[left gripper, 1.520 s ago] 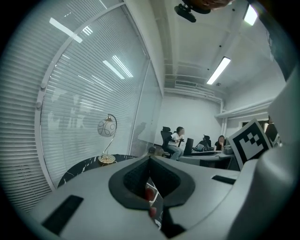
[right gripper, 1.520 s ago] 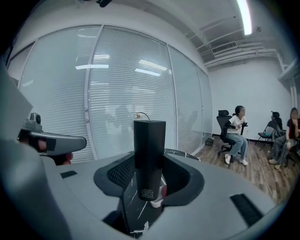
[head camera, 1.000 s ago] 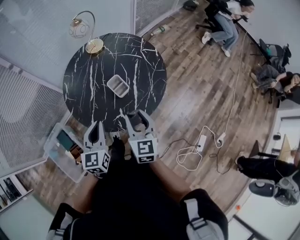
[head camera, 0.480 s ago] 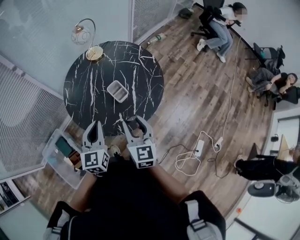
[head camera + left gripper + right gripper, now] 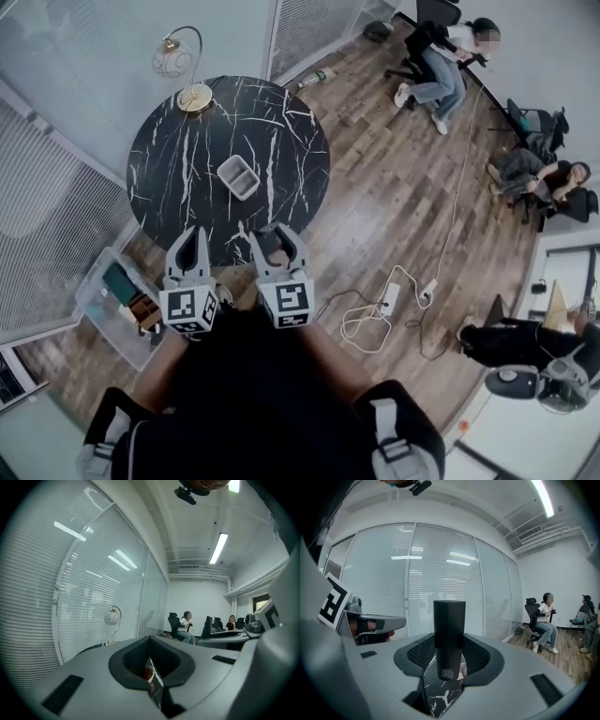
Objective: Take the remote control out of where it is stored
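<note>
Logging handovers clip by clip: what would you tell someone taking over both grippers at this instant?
Left gripper: jaws together, nothing between them.
Right gripper: jaws shut on the black remote control, held upright.
A clear storage bin sits on the floor to the left. A small white tray sits on the round marble table.
Done: the remote is out and gripped.
Left: probably to set it down, perhaps on the table.

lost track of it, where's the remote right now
The remote control stands clamped in the right gripper, over the near edge of the marble table.
</note>
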The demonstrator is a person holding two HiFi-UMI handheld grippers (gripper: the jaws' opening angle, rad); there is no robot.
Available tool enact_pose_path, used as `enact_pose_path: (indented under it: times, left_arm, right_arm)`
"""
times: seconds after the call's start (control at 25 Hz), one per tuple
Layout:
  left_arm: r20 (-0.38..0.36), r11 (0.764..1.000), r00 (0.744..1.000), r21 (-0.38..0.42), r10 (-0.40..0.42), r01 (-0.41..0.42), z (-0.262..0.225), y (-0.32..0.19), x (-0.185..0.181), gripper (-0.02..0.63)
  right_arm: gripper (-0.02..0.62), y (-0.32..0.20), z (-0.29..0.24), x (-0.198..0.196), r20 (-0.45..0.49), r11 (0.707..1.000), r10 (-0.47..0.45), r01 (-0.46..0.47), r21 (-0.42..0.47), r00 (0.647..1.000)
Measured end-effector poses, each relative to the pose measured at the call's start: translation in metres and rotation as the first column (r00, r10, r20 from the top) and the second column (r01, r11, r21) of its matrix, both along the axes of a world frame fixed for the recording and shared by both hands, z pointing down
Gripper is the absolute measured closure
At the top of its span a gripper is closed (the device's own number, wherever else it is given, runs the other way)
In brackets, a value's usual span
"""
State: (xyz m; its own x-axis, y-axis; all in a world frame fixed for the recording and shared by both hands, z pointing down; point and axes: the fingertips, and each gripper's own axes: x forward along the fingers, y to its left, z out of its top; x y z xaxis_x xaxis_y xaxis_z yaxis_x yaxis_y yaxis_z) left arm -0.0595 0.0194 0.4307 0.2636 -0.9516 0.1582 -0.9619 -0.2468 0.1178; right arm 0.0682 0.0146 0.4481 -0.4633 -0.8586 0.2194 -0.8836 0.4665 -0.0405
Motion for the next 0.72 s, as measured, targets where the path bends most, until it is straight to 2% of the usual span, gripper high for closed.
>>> enact_pose_path:
  times: [0.72]
  left_arm:
    - [-0.009, 1.0, 1.0, -0.01, 0.017, -0.017, 0.003, 0.012, 0.004, 0.6]
  right_arm:
    - [0.414, 0.011, 0.001, -0.008, -0.011, 1.0, -0.023, 0.023, 0.002, 1.0]
